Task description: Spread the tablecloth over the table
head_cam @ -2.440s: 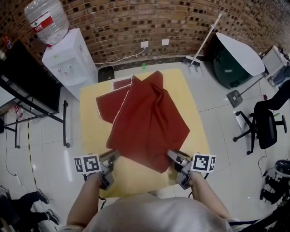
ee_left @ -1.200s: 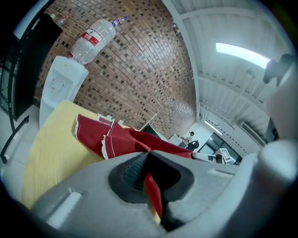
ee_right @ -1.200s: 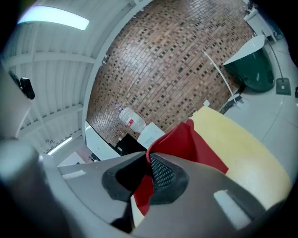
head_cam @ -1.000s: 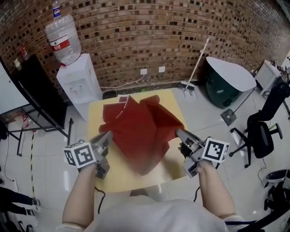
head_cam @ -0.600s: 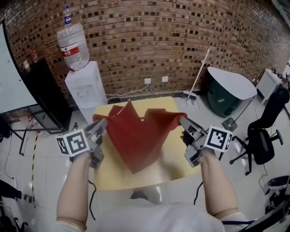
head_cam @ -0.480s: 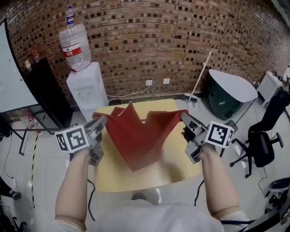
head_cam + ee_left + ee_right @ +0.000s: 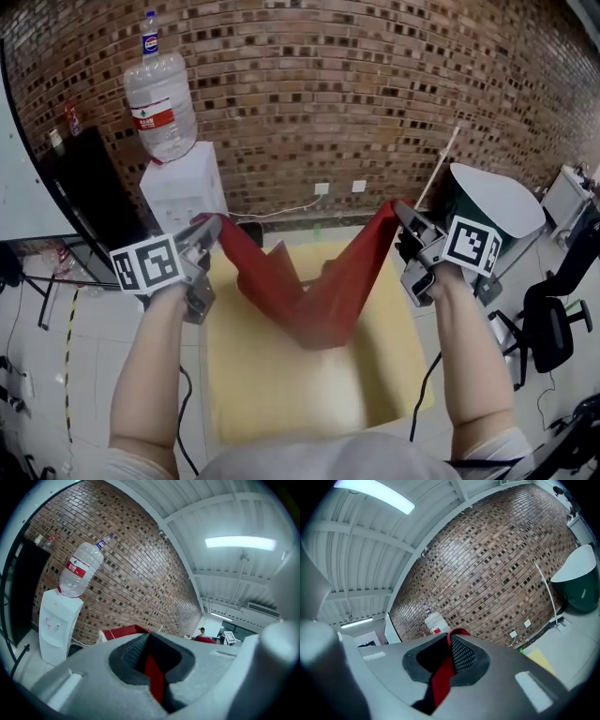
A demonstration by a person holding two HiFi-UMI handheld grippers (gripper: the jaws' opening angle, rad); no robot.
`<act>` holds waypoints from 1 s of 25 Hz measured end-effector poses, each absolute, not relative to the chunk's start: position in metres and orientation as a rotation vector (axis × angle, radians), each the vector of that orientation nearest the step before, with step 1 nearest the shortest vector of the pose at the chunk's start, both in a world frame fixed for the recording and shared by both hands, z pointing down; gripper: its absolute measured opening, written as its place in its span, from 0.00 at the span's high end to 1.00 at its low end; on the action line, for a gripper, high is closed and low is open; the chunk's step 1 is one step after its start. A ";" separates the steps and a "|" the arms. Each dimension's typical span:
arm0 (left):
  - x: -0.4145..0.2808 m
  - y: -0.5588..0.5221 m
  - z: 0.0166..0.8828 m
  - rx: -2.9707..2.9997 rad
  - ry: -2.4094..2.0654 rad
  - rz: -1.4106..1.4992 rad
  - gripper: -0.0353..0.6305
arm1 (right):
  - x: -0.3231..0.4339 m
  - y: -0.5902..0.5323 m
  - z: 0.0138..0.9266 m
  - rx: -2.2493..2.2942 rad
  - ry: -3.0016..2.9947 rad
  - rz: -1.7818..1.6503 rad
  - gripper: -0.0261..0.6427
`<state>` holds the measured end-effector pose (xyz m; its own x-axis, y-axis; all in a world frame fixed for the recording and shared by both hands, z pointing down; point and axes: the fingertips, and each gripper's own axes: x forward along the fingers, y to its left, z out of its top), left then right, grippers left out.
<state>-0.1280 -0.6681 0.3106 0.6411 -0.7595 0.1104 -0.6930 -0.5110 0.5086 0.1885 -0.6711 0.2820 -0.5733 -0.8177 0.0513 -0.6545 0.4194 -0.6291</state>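
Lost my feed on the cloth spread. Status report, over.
Left gripper shut on tablecloth; right gripper too. Cloth lifted, sagging in a V between them above the yellow table. Nothing visible in the way.

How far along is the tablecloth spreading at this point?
Done: the left claw and right claw are each shut on an edge of the red tablecloth. In hand: it hangs between them in a sagging fold over the yellow table. Left: pull it flat and lay it down; the near part of the tabletop is bare.
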 end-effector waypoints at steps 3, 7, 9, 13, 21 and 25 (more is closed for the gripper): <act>-0.143 -0.716 0.297 2.355 -1.158 -0.164 0.94 | 0.187 -0.724 0.267 -1.325 2.402 -0.866 0.94; -0.161 -0.778 0.282 2.362 -1.198 -0.159 0.94 | 0.189 -0.787 0.243 -1.343 2.388 -0.816 0.94; -0.172 -0.805 0.275 2.369 -1.227 -0.149 0.94 | 0.190 -0.812 0.231 -1.351 2.378 -0.783 0.94; -0.191 -0.851 0.248 2.370 -1.283 -0.160 0.94 | 0.194 -0.854 0.196 -1.362 2.363 -0.708 0.94; -0.200 -0.880 0.213 2.465 -1.370 -0.181 0.94 | 0.214 -0.883 0.176 -1.396 2.367 -0.568 0.94; -0.198 -0.884 0.218 2.444 -1.369 -0.175 0.94 | 0.222 -0.891 0.194 -1.423 2.362 -0.624 0.94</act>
